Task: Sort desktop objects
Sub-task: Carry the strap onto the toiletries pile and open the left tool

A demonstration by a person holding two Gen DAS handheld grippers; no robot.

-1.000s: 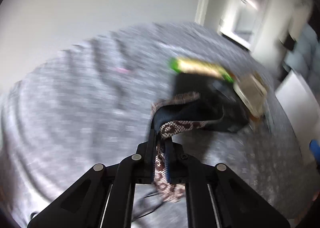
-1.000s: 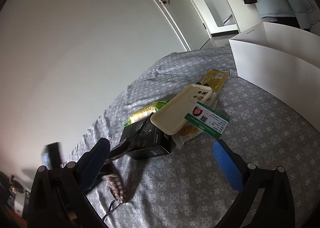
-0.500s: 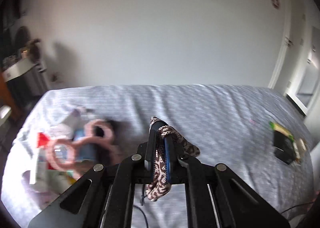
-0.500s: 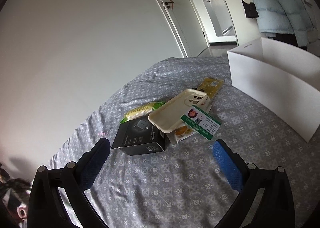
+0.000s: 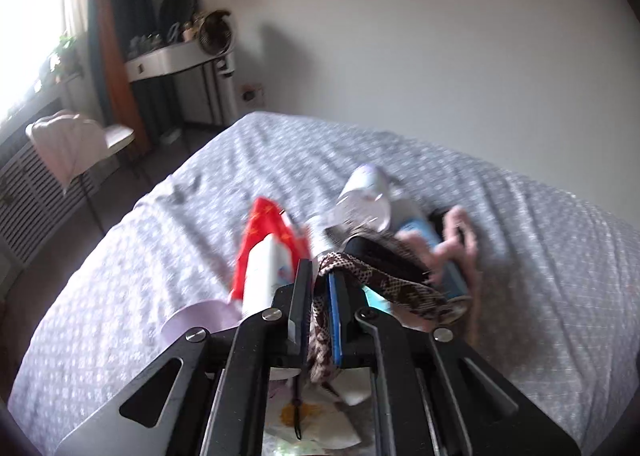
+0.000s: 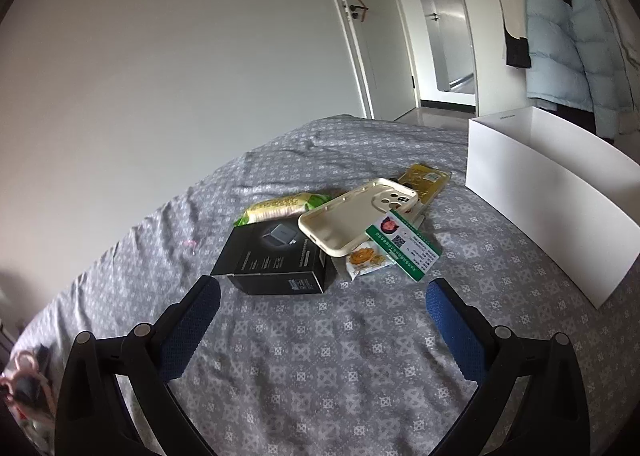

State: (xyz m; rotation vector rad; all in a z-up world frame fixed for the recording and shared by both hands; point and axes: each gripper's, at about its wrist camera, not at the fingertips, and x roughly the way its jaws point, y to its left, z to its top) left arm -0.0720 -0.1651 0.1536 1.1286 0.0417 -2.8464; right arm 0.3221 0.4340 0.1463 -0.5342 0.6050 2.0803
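Note:
My left gripper (image 5: 320, 280) is shut on a brown-and-white patterned cloth strap (image 5: 384, 284), held above a pile at the bed's left end: a red packet (image 5: 266, 223), a white tube (image 5: 264, 276), a clear bottle (image 5: 366, 199), a blue can (image 5: 436, 252) and a pink ring-shaped item (image 5: 460, 236). My right gripper (image 6: 322, 316) is open and empty above the grey patterned bedspread (image 6: 320, 356). Ahead of it lie a black box (image 6: 276, 260), a cream phone case (image 6: 356, 211), a green card (image 6: 404, 244), a green snack pack (image 6: 280, 207) and a yellow packet (image 6: 424, 175).
A white open box (image 6: 552, 191) stands on the bed at the right. Papers and a small wrapper (image 5: 316, 420) lie under my left gripper. A chair (image 5: 76, 139), a shelf and a radiator stand beyond the bed's left end. Doors and hanging coats are at the far right.
My left gripper has carried the patterned strap away from the black box, swinging left across the bed to the pile at its left end. The right gripper has stayed open and nearly still.

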